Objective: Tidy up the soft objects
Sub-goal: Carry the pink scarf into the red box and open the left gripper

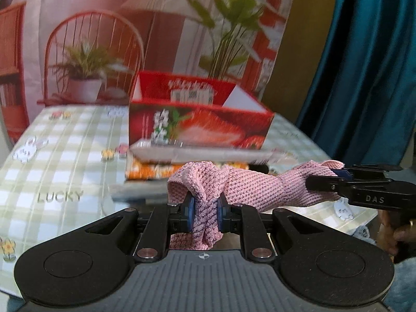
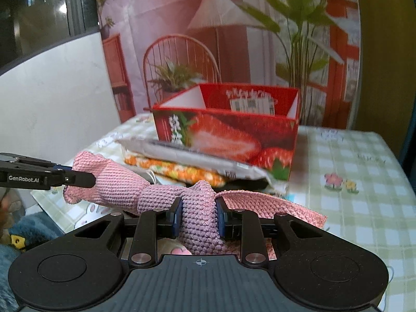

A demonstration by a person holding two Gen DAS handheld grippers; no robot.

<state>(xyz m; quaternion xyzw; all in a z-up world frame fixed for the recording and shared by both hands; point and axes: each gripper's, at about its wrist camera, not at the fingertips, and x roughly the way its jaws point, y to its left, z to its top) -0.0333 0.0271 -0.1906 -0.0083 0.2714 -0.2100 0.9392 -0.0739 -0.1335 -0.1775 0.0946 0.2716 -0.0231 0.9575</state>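
Note:
A pink knitted cloth (image 1: 262, 184) hangs stretched between both grippers, above the near edge of the checked table (image 1: 65, 156). In the left wrist view my left gripper (image 1: 205, 215) is shut on a bunched end of it, blue pads pressing from both sides. My right gripper (image 1: 325, 178) comes in from the right and pinches the other end. In the right wrist view that right gripper (image 2: 199, 217) is shut on a thick fold of the pink cloth (image 2: 117, 182). There the left gripper (image 2: 78, 175) clamps the far left end, and a loose strip trails to the right.
A red strawberry-printed box (image 1: 200, 127) (image 2: 228, 137), open on top, stands mid-table. Before it lies a silvery flat packet (image 2: 187, 156) on an orange patterned one (image 2: 176, 170). A blue plush thing (image 2: 28, 231) sits below the table edge. A hand (image 1: 390, 231) holds the right gripper.

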